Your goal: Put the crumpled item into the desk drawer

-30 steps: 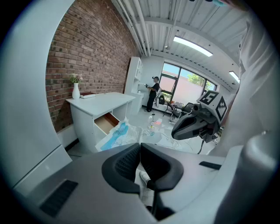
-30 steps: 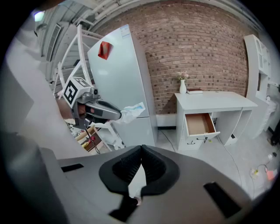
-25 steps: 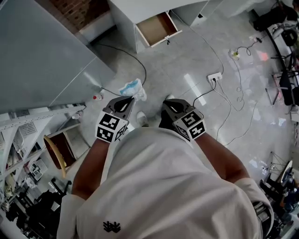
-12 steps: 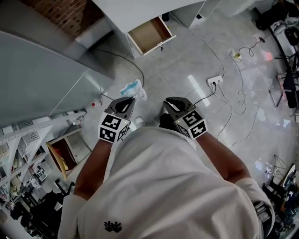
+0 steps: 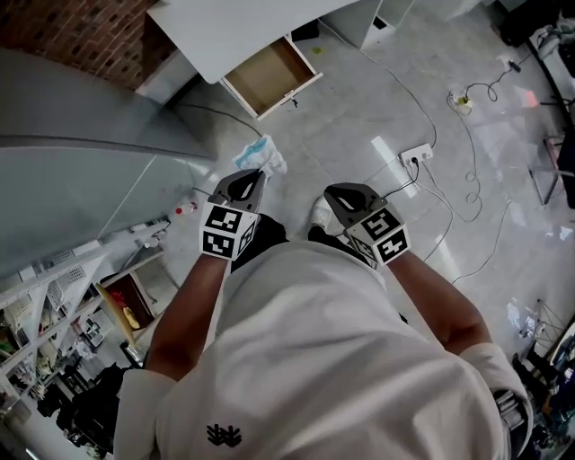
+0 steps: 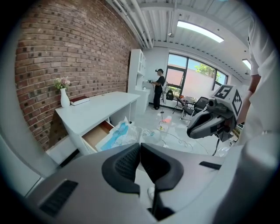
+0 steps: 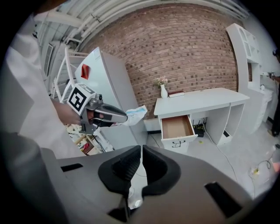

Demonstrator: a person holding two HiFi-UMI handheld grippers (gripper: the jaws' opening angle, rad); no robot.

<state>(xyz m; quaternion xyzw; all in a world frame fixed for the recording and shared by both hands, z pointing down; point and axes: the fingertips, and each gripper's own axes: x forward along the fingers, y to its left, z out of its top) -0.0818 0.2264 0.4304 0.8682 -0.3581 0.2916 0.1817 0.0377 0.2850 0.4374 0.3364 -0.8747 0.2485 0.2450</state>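
Observation:
The crumpled item (image 5: 260, 155), a white and blue plastic wrapper, sticks out past the tips of my left gripper (image 5: 253, 178), which is shut on it. From the left gripper view the wrapper (image 6: 116, 134) shows just beyond the closed jaws, in line with the open desk drawer (image 6: 98, 135). The drawer (image 5: 269, 75) hangs open under the white desk (image 5: 225, 27), its brown inside bare. My right gripper (image 5: 336, 192) is shut with nothing in it, level with the left. The right gripper view shows the left gripper (image 7: 119, 117), the wrapper (image 7: 136, 114) and the drawer (image 7: 176, 127).
A tall grey cabinet (image 5: 72, 180) stands at my left, with white shelving (image 5: 54, 296) behind it. A power strip (image 5: 414, 154) and loose cables (image 5: 467, 207) lie on the floor to the right. A vase (image 6: 64, 97) stands on the desk. A person (image 6: 158, 89) stands far off.
I have moved closer to the desk; the open drawer now lies nearer to the grippers. The left gripper still holds the wrapper, carried forward. Both grippers stay shut.

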